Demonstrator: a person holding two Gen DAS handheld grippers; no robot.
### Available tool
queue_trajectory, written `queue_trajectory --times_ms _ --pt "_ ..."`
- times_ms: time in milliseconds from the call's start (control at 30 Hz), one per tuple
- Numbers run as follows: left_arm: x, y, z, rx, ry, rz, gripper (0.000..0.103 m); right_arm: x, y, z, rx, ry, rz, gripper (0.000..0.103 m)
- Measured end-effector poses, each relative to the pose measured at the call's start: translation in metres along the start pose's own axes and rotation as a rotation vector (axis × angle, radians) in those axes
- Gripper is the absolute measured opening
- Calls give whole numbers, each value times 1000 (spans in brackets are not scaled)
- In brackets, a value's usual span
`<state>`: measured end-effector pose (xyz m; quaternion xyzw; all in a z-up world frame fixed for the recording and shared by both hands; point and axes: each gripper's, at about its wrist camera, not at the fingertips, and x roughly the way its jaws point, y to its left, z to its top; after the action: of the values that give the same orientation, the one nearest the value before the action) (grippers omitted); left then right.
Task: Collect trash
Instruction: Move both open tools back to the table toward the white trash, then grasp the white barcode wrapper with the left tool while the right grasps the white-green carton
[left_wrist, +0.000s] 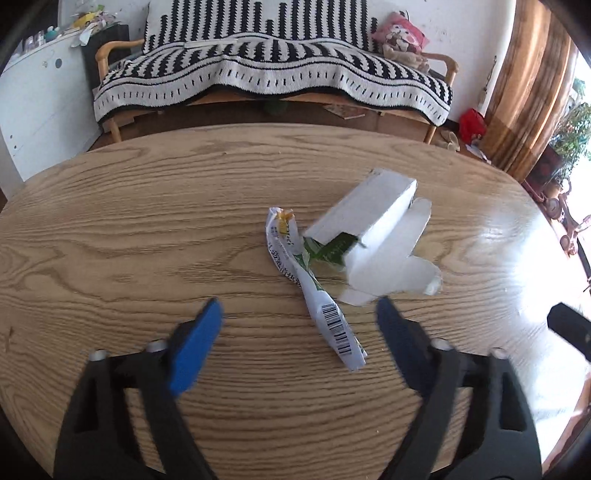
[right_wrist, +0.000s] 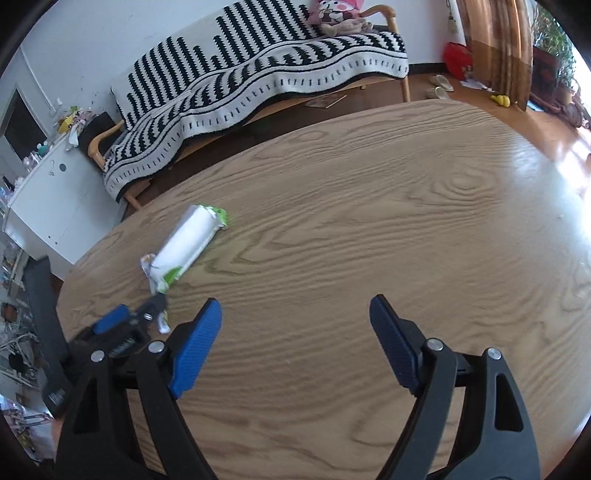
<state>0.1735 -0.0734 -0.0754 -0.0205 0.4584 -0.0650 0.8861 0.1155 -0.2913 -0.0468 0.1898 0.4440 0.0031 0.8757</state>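
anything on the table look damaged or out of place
Yes. A white cardboard carton lies on its side on the oval wooden table, torn open with its flaps splayed. A crumpled white wrapper with a barcode lies twisted against it. Both are litter. The left gripper hovers near the wrapper, jaws open.

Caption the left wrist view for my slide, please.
Open left tool hovers over a crumpled wrapper and a torn white carton on the wooden table.

Glossy wood-grain table (left_wrist: 147, 229), white cardboard carton (left_wrist: 373, 221), crinkled plastic wrapper (left_wrist: 317, 295)
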Motion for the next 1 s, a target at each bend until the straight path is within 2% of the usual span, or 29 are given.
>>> queue_trajectory --times_ms 67,133,200,367,600,733,800,833,1000 --pt "3 1 0 23 -6 10 55 9 6 7 9 5 22 80" --pt "2 0 0 38 -2 13 30 16 11 11 22 16 53 80" --pt "0 1 0 27 10 -10 17 27 23 16 36 32 90 80" --pt "-12 10 -2 14 -5 -3 14 62 50 29 87 100 173 80" --pt "-32 23 -5 21 -30 0 14 111 76 50 185 187 214 82" --pt "-34 36 -4 -33 -30 4 14 128 106 62 130 198 161 83" --pt "-33 40 -4 -40 -24 8 14 132 118 64 73 188 111 70" --pt "-32 42 -4 -41 -21 9 14 134 122 62 53 193 97 50" --pt "-35 44 -3 -34 -27 13 14 121 117 55 20 165 118 39"
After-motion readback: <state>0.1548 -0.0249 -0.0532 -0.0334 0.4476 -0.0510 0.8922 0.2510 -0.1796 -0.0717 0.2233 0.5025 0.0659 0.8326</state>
